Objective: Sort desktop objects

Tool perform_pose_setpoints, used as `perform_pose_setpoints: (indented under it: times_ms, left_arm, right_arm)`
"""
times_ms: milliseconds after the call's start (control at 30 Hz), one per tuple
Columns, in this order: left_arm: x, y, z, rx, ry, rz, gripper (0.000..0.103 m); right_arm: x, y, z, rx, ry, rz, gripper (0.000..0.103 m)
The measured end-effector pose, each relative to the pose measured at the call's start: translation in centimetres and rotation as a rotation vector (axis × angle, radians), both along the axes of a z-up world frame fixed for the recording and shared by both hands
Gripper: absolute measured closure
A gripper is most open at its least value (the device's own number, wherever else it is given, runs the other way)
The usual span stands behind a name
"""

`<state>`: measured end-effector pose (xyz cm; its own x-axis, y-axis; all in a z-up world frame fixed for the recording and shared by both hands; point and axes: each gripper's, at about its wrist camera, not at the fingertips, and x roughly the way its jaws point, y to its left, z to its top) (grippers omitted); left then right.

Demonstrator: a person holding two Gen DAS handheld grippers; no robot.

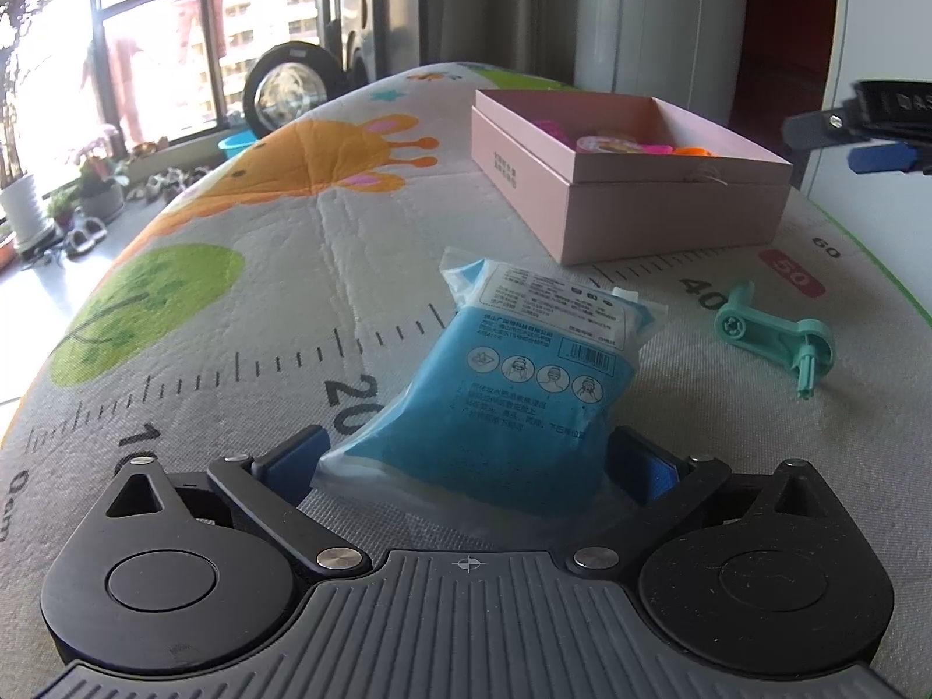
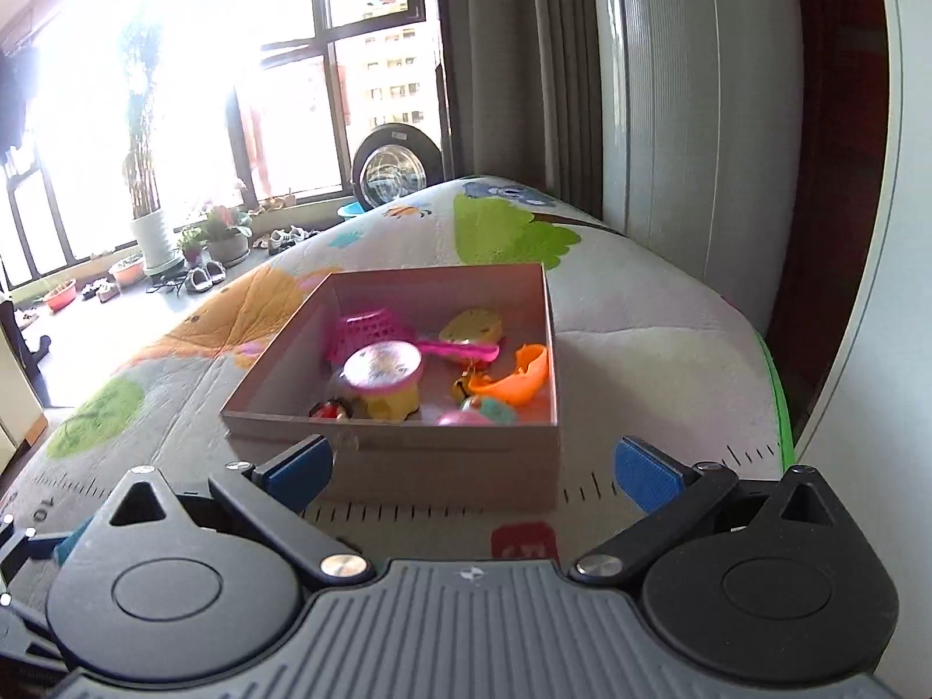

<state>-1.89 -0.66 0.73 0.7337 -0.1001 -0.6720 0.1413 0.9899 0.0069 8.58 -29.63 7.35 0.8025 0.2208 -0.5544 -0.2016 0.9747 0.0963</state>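
A blue packet of face masks point(image 1: 512, 373) lies on the cartoon mat, its near end between the blue pads of my left gripper point(image 1: 472, 460). The jaws are wide and I see no squeeze on the packet. A mint green plastic part point(image 1: 777, 338) lies on the mat to the right. A pink box point(image 1: 641, 198) stands behind, with small toys inside. My right gripper point(image 2: 475, 466) is open and empty, just in front of the pink box point(image 2: 408, 460). Inside are a pink basket point(image 2: 373, 329), a yellow toy point(image 2: 472, 323) and an orange piece point(image 2: 518, 378).
The mat point(image 1: 262, 303) has a printed ruler and a giraffe. My right gripper shows at the right edge of the left wrist view point(image 1: 874, 134). A curtain and wall point(image 2: 670, 116) stand behind the mat. Plants and shoes line the window point(image 2: 175, 256).
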Motion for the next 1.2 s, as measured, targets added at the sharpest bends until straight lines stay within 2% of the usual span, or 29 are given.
perform_pose_setpoints:
  times_ms: [133, 233, 333, 433, 533, 600, 667, 700, 767, 833, 1000, 1133, 1200]
  left_arm:
    - [0.0, -0.1, 0.0, 0.0, 0.0, 0.001, 0.0]
    - [0.1, -0.1, 0.0, -0.003, 0.001, 0.001, 0.0]
    - [0.1, -0.2, 0.0, -0.006, 0.002, 0.002, 0.0]
    - [0.0, -0.3, -0.1, -0.008, 0.002, 0.002, 0.0]
    - [0.1, -0.3, -0.1, -0.007, 0.002, 0.002, 0.0]
    - [0.1, -0.2, -0.1, -0.007, 0.002, 0.002, 0.0]
    - [0.1, -0.2, -0.1, -0.007, 0.002, 0.002, 0.0]
    - [0.1, -0.2, -0.1, -0.007, 0.003, 0.002, 0.0]
    - [0.1, -0.2, -0.1, -0.007, 0.004, 0.001, 0.0]
    - [0.0, -0.3, -0.1, -0.006, 0.006, 0.001, 0.0]
    - [0.0, -0.4, -0.1, -0.002, 0.006, 0.005, 0.0]
    - [-0.2, -0.6, -0.1, 0.004, 0.007, 0.018, 0.0]
    - [-0.3, -0.9, 0.1, -0.002, 0.016, -0.021, 0.0]
  right_arm:
    - [5.8, -0.3, -1.2, 0.054, 0.081, -0.039, 0.0]
    - [7.5, 0.3, -2.1, 0.095, 0.112, -0.014, 0.0]
    - [7.2, 1.9, -2.4, 0.102, 0.11, 0.001, 0.0]
    - [5.2, 3.0, -2.4, 0.095, 0.099, 0.137, 0.0]
    - [1.8, 4.4, -1.9, -0.013, 0.027, 0.187, 0.001]
    - [-0.4, 5.4, -2.2, -0.092, 0.002, 0.217, 0.011]
    - [-2.2, 6.4, -2.8, -0.146, 0.032, 0.263, 0.03]
    - [-2.8, 6.6, -3.4, -0.15, 0.057, 0.284, 0.035]
    - [-3.6, 7.1, -4.4, -0.157, 0.112, 0.312, 0.056]
    - [-4.3, 7.6, -5.3, -0.168, 0.145, 0.316, 0.067]
    - [-6.0, 7.1, -6.3, -0.115, 0.158, 0.279, 0.068]
    - [-7.5, 6.7, -6.8, -0.117, 0.114, 0.242, 0.068]
    - [-8.0, 6.6, -7.1, -0.127, 0.086, 0.235, 0.066]
